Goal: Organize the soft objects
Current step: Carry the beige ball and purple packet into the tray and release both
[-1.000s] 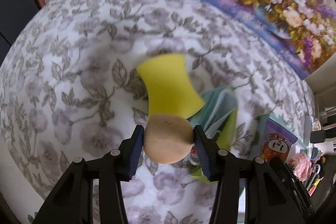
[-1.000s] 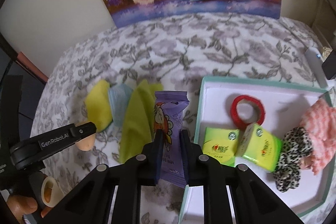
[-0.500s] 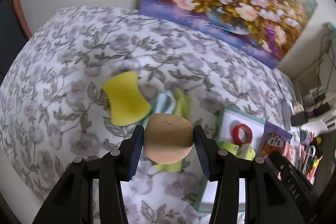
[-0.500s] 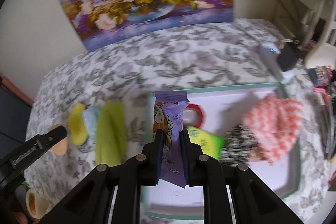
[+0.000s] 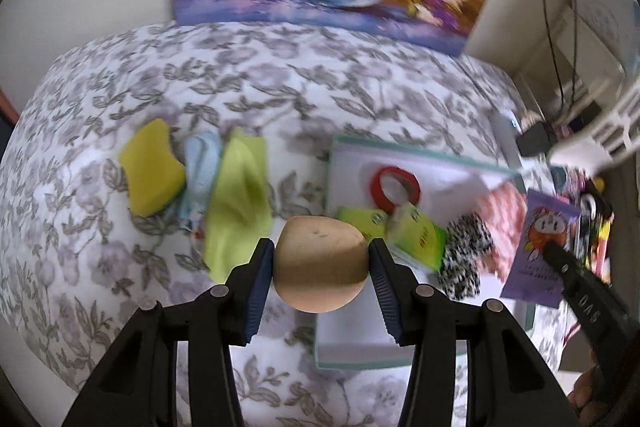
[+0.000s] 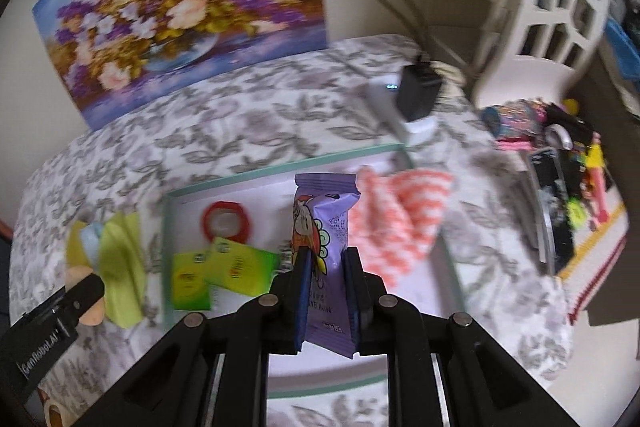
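Left fingers (image 5: 322,263) pinching smooth rounded tan ball (image 5: 320,261), right fingers (image 6: 326,291) clamping glossy purple wrapper (image 6: 326,251)

"GenRobot.AI" is showing on the left gripper (image 6: 86,301) arm; "DAS" is showing on the right gripper (image 5: 560,259) arm. Purple snack packet (image 6: 326,223) print is reading roughly "MINI BAR", blurred. Green packets (image 6: 224,267): unreadable.

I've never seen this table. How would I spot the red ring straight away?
Find the white tray with a teal rim on the flowered cloth. The red ring lies flat near its far left corner, just behind two lime-green packets. It is the tray's only round, hollow thing and the only plain red one.
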